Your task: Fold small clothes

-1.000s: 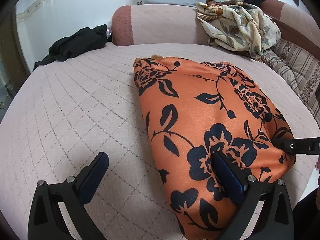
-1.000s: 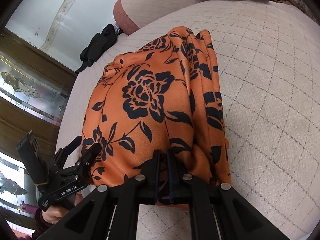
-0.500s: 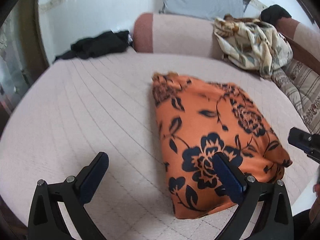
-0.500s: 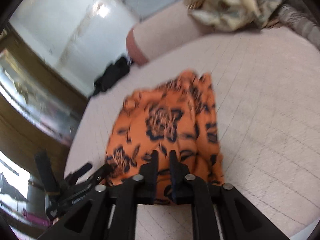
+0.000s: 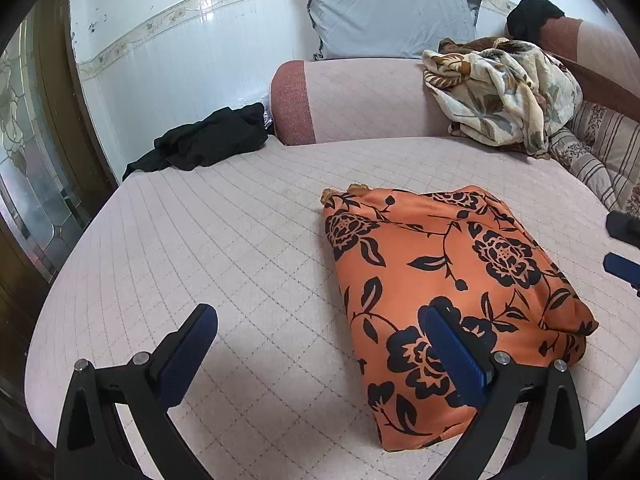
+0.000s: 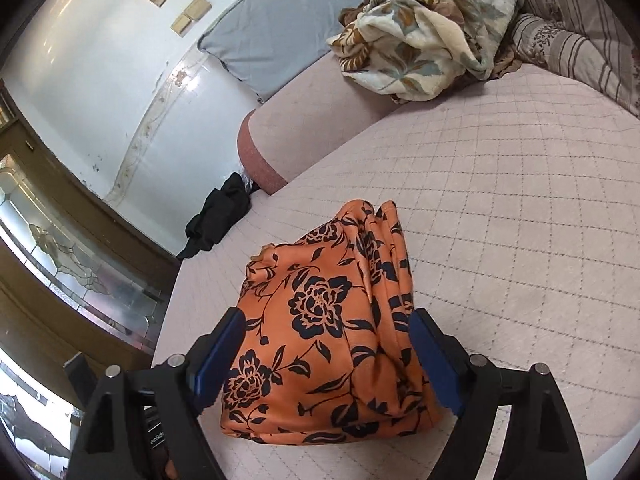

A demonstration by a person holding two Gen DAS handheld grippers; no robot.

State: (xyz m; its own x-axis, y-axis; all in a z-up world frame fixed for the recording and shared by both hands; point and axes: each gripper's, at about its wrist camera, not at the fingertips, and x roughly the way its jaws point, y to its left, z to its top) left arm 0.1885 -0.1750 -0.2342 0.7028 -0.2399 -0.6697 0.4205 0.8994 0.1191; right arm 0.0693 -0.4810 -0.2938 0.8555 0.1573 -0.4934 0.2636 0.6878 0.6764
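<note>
Left gripper (image 5: 318,336) hovers over the bed (image 5: 224,248) with its jaws spread wide and nothing between them; its right finger (image 5: 452,354) shows in front of the folded orange flowered cloth (image 5: 444,280), which lies on the quilted cover. A black garment (image 5: 208,144) sits by the bolster (image 5: 352,100), and a crumpled floral blanket (image 5: 508,92) lies farther right.

From the right wrist, the right gripper (image 6: 326,354) is opening, its blue pads clear of the orange cloth (image 6: 324,328) seen between them on the bed (image 6: 520,200).
</note>
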